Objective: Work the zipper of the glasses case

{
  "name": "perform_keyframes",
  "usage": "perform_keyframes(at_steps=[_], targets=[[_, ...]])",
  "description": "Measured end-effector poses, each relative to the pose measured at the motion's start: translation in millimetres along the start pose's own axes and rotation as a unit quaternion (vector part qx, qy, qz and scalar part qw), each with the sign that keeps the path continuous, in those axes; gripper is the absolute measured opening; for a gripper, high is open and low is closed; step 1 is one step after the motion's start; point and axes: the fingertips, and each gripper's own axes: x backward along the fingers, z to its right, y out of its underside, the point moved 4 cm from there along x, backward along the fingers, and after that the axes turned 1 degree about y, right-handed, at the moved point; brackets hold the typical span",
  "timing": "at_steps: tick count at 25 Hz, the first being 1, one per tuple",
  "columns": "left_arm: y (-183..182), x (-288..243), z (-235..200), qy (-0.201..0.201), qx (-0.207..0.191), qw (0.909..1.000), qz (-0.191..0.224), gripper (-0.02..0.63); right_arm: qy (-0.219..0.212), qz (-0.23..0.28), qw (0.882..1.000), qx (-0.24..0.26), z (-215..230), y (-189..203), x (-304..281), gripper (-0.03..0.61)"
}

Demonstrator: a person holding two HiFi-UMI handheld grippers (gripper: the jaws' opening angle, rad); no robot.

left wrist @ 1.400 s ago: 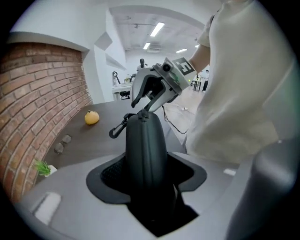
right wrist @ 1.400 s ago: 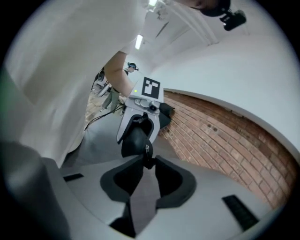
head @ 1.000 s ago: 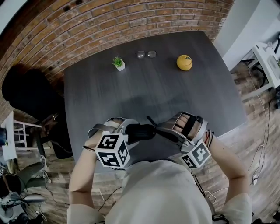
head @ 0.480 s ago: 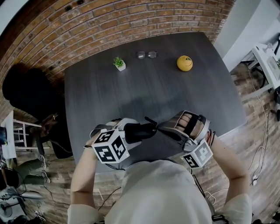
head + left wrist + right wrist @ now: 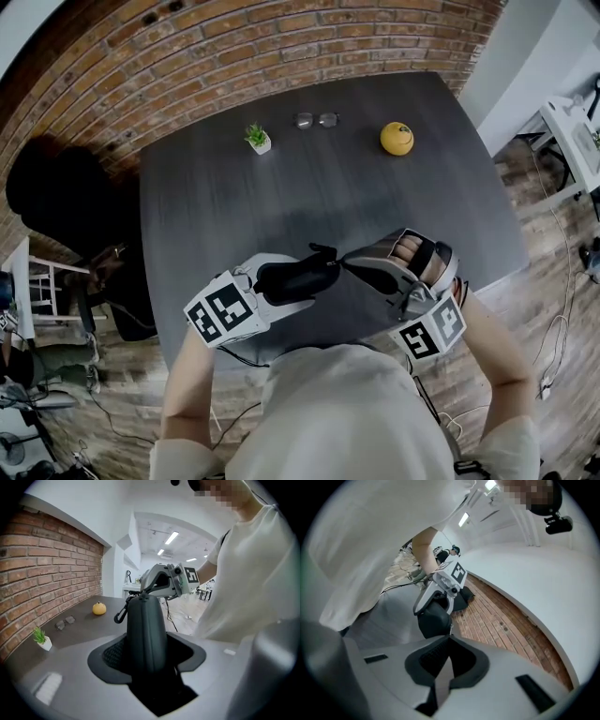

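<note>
My left tongs (image 5: 149,663) are part-way spread and clamped on the glasses case (image 5: 146,625). The two pads press on its sides near the end closest to me. The case is black and rounded, and it points straight out from these tongs with its far end raised. A small loop (image 5: 121,615) hangs off the left side of that far end.

My right tongs (image 5: 449,641) have their jaws closed tight together, with no gap between the pads. Their tips sit right at the far end of the case, where the zipper runs round. I cannot tell whether the zipper pull is pinched between them; it is too small and dark to make out. From above, the two tongs face each other tip to tip, with the case lying across between them.

I hold the case in front of my chest, over the near edge of the dark grey table (image 5: 375,197). Well away, along the far side of the table, there are three things in a row. A small potted plant (image 5: 257,138) is on the left, a pair of glasses (image 5: 315,120) is in the middle, and an orange (image 5: 397,138) is on the right. Beyond the table there is a brick wall (image 5: 234,47).
</note>
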Motion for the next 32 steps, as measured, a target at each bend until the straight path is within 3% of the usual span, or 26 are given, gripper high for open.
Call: perform_keyframes(at_steps=[8, 17, 27, 32], targets=[[-10.2, 11.8, -4.1, 0.001, 0.041, 0.9965, 0.073, 0.242, 0.01, 0.002, 0.999, -0.041, 12.6, 3.2, 0.0, 0.002], [-21.9, 16.8, -8.8, 0.025, 0.09, 0.9851, 0.144, 0.242, 0.028, 0.008, 0.994, -0.107, 21.0, 10.0, 2.4, 0.002], [-33.6, 24.3, -17.6, 0.025, 0.153, 0.9588, 0.238, 0.241, 0.074, 0.011, 0.981, -0.18, 27.4, 13.0, 0.2, 0.002], [-35.8, 26.9, -22.3, 0.028, 0.191, 0.9393, 0.284, 0.241, 0.089, 0.009, 0.976, -0.2, 30.7, 12.0, -3.3, 0.002]])
